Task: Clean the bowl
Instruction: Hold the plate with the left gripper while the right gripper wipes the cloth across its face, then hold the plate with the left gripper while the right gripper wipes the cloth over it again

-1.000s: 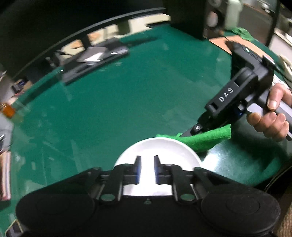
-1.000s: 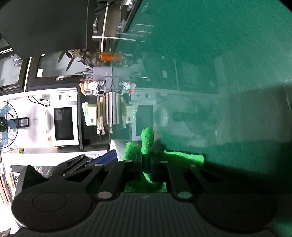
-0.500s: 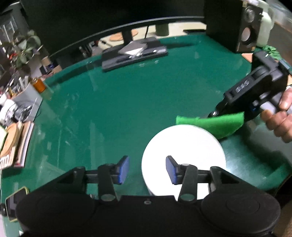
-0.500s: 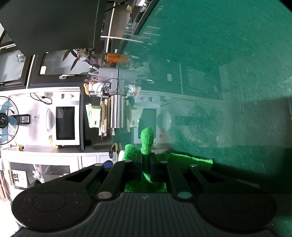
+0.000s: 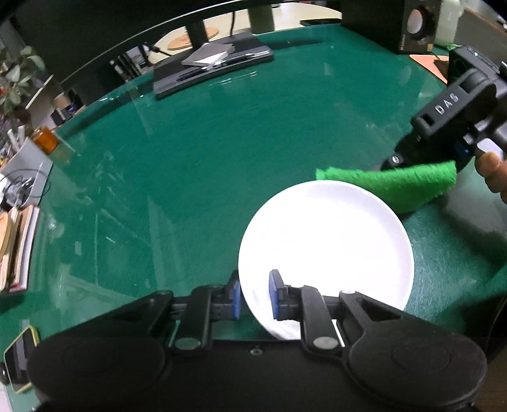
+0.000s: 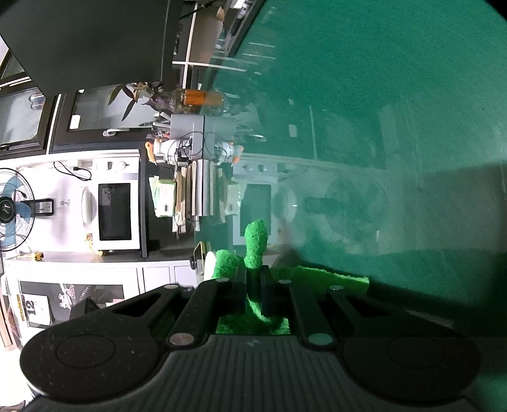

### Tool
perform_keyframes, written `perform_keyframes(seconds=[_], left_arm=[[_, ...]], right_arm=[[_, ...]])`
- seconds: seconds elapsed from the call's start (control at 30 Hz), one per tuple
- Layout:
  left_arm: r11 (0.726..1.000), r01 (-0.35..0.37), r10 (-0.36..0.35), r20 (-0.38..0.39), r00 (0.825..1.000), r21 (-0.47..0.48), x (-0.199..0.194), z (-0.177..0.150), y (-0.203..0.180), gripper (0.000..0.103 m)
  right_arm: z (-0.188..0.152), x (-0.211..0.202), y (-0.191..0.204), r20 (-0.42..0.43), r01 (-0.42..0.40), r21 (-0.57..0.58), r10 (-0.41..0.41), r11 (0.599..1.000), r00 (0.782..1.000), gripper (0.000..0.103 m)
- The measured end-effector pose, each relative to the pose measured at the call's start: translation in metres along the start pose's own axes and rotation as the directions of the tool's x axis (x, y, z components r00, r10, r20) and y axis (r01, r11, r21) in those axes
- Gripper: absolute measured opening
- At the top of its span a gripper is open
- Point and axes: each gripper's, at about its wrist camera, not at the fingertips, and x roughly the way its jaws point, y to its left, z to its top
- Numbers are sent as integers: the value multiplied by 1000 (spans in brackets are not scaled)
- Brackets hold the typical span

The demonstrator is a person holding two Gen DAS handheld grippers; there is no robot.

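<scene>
The white bowl (image 5: 326, 250) lies on the green table (image 5: 206, 152) in the left wrist view. My left gripper (image 5: 254, 296) straddles its near rim, one blue pad outside and one inside, and its jaws are closing on the rim. At the bowl's far right edge, a green cloth (image 5: 399, 187) hangs from my right gripper (image 5: 394, 163), which a hand (image 5: 494, 174) holds. In the right wrist view the right gripper (image 6: 253, 279) is shut on the green cloth (image 6: 255, 244), whose folds stick out past the fingertips.
A black monitor base (image 5: 209, 68) and a speaker (image 5: 412, 25) stand at the table's far side. An amber bottle (image 5: 47, 142), a grey box (image 5: 25, 168) and books (image 5: 16, 247) line the left edge. A phone (image 5: 19, 358) lies at the near left corner.
My left gripper opened wide beside the bowl, then closed about its near rim while sinking a little. The right gripper and the cloth stayed at the bowl's far right edge.
</scene>
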Motion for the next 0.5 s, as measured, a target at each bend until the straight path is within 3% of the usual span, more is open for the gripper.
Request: perform_keyframes(seconds=[0.33,0.5], left_arm=[[1000,15,-15,-12,1000,26,6,-2,-3,28],[999,27,-27,3,1000,33,7,-2,-4,30]], right_arm=[[28,54,18,-48,-5,-24,4,1000,999,10],[15,33,9,-15,-2,-1,2,1000,1000,10]])
